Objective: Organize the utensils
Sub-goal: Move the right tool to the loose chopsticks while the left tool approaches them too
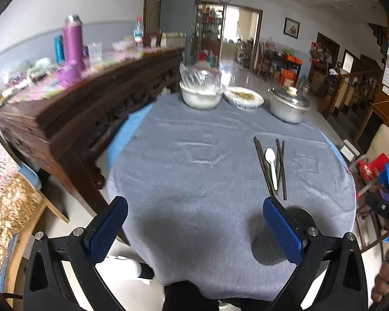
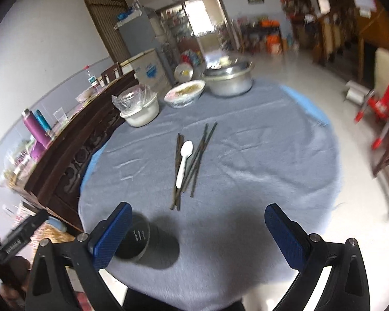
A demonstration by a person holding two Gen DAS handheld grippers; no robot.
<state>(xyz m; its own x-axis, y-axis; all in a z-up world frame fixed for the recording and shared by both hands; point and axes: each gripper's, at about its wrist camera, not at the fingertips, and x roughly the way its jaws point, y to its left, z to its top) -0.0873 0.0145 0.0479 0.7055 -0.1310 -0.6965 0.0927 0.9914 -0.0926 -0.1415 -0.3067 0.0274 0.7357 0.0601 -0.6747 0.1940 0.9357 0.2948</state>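
We're holding both grippers wide apart, nothing in either. The left gripper (image 1: 194, 230) and right gripper (image 2: 198, 235) are hovering over the near edge of the round table (image 1: 194, 134) w/ its grey cloth. The utensils are lying straight ahead of the right gripper, and off to the right of the left one, so we're judging the right arm nearer. Their long axes are running roughly away from us. Count: 1 white spoon (image 2: 183, 163) resting atop approx. 6 dark chopsticks (image 2: 194, 165) (overlap, can't be sure). 1 dark cup (image 2: 145, 243) is sitting just beside the right gripper's left finger. 2 bowls and 1 lidded pot are standing at the far side.
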